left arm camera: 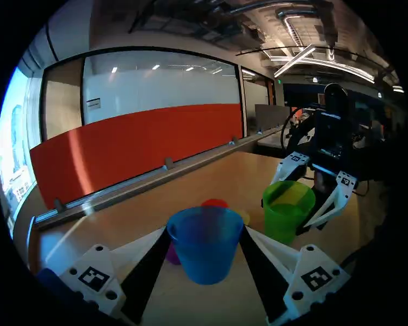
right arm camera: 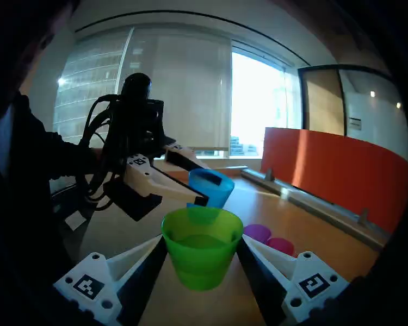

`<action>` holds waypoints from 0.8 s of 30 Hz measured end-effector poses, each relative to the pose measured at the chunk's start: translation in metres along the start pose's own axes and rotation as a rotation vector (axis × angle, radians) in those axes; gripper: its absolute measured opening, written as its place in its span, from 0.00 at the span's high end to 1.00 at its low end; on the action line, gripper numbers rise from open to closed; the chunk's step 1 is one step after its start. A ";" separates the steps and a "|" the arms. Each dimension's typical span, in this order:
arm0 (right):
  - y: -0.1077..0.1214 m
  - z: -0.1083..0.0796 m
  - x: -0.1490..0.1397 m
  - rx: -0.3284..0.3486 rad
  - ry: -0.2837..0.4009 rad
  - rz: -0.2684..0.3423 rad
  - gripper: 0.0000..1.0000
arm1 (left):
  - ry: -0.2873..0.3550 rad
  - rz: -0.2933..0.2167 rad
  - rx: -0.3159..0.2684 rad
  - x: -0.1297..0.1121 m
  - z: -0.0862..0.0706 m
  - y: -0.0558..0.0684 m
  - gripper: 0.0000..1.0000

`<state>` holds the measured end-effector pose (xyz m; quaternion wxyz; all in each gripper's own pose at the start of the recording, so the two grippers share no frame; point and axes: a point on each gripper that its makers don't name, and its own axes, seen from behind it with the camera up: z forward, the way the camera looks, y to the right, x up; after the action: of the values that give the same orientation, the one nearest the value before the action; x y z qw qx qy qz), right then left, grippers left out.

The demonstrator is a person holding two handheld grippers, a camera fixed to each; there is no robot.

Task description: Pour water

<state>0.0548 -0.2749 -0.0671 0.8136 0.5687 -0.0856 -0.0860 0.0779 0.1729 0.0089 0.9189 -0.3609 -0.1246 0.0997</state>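
A translucent blue cup (left arm camera: pixel 205 247) stands upright between my left gripper's (left arm camera: pixel 205 239) fingers, which are shut on its sides. To the right, a green cup (left arm camera: pixel 287 211) is held upright by the right gripper (left arm camera: pixel 308 195). In the right gripper view the green cup (right arm camera: pixel 202 251) sits close up in my right gripper (right arm camera: pixel 202 244), shut on it, and a liquid line shows inside it. Beyond it, the left gripper (right arm camera: pixel 204 185) holds the blue cup (right arm camera: pixel 211 187), slightly tilted. Both cups hang just above the wooden table (left arm camera: pixel 220 174).
Small cups stand on the table behind the held ones: red (left arm camera: pixel 215 203), yellow (left arm camera: pixel 244 217), purple (right arm camera: pixel 257 232) and pink (right arm camera: pixel 280 245). An orange partition (left arm camera: pixel 138 144) with a rail runs along the table's far edge. A person's dark sleeve (right arm camera: pixel 35 163) is at the left.
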 end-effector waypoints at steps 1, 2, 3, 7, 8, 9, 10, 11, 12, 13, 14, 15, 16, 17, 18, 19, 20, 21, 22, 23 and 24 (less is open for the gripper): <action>0.000 -0.001 -0.003 0.001 -0.007 0.002 0.12 | -0.008 0.004 -0.002 -0.003 0.001 0.001 0.14; 0.000 -0.002 -0.005 0.002 -0.013 0.004 0.12 | -0.015 0.007 -0.003 -0.006 0.002 0.001 0.14; 0.000 -0.002 -0.008 0.003 -0.019 0.006 0.12 | -0.022 0.011 -0.005 -0.008 0.003 0.002 0.14; 0.000 -0.005 -0.020 0.013 -0.048 0.014 0.12 | -0.043 0.018 -0.016 -0.016 0.008 0.006 0.14; 0.000 -0.006 -0.023 0.015 -0.056 0.015 0.12 | -0.049 0.019 -0.019 -0.018 0.009 0.007 0.14; 0.000 -0.007 -0.026 0.017 -0.063 0.016 0.12 | -0.054 0.019 -0.022 -0.020 0.010 0.008 0.14; 0.000 -0.007 -0.028 0.019 -0.070 0.016 0.12 | -0.059 0.019 -0.025 -0.022 0.012 0.009 0.14; 0.000 -0.008 -0.031 0.020 -0.078 0.017 0.12 | -0.065 0.020 -0.029 -0.025 0.013 0.010 0.14; 0.001 -0.008 -0.033 0.021 -0.084 0.017 0.12 | -0.071 0.020 -0.032 -0.027 0.014 0.012 0.14; 0.001 -0.009 -0.035 0.021 -0.090 0.018 0.12 | -0.077 0.020 -0.036 -0.029 0.015 0.013 0.14; 0.002 -0.009 -0.037 0.021 -0.096 0.020 0.12 | -0.084 0.021 -0.039 -0.032 0.016 0.014 0.14; 0.002 -0.010 -0.038 0.021 -0.101 0.021 0.12 | -0.091 0.022 -0.042 -0.034 0.017 0.015 0.14; 0.003 -0.010 -0.041 0.021 -0.106 0.024 0.12 | -0.097 0.022 -0.045 -0.036 0.019 0.016 0.14; 0.003 -0.010 -0.043 0.020 -0.112 0.026 0.12 | -0.104 0.023 -0.048 -0.039 0.020 0.017 0.14; 0.004 -0.011 -0.045 0.020 -0.117 0.029 0.12 | -0.110 0.024 -0.050 -0.041 0.021 0.018 0.14; 0.004 -0.011 -0.047 0.022 -0.122 0.030 0.12 | -0.116 0.026 -0.052 -0.044 0.022 0.018 0.14; 0.004 -0.011 -0.049 0.024 -0.129 0.032 0.12 | -0.123 0.028 -0.055 -0.047 0.023 0.019 0.14; 0.004 -0.011 -0.051 0.025 -0.134 0.033 0.12 | -0.129 0.031 -0.057 -0.049 0.024 0.020 0.14; 0.004 -0.011 -0.053 0.028 -0.140 0.033 0.12 | -0.136 0.035 -0.060 -0.051 0.025 0.020 0.14; 0.005 -0.012 -0.054 0.030 -0.147 0.033 0.12 | -0.143 0.039 -0.063 -0.054 0.026 0.021 0.14; 0.005 -0.012 -0.056 0.032 -0.152 0.032 0.12 | -0.150 0.043 -0.065 -0.057 0.027 0.021 0.14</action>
<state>0.0033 -0.2493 -0.0691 0.7967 0.5720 -0.1578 -0.1144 0.0141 0.1898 0.0043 0.8924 -0.3846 -0.1884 0.1421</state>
